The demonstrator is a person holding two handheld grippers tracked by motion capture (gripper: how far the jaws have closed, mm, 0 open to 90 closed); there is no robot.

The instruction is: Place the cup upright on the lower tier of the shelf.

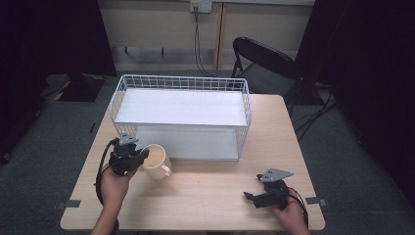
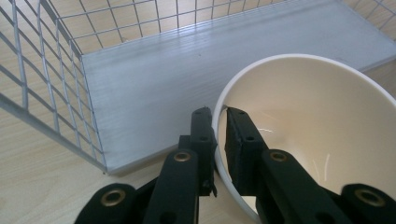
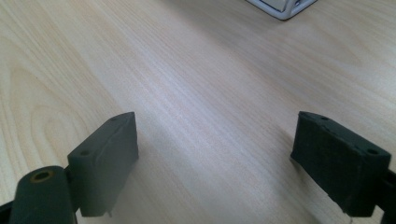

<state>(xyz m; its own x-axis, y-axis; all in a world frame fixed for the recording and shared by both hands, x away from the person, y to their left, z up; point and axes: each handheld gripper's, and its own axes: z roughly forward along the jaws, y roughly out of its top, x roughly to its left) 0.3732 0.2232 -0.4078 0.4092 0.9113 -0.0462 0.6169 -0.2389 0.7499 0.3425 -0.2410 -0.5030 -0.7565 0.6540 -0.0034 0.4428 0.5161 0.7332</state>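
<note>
A cream mug is held by the left gripper near the table's left edge, just in front of the left front corner of a white wire rack. In the left gripper view the mug's rim is pinched between the two jaws, one outside the wall and one inside, so the grip is narrow and closed on the rim. The mug is tilted, its mouth turned up and toward the gripper, and its handle is seen on the side facing the table's front edge. Whether its base rests on the table cannot be told. The rack's lower shelf lies just beyond the mug.

The right gripper is held low near the table's front right corner, well apart from the mug. Its jaws are spread wide, with only bare wood between them.
</note>
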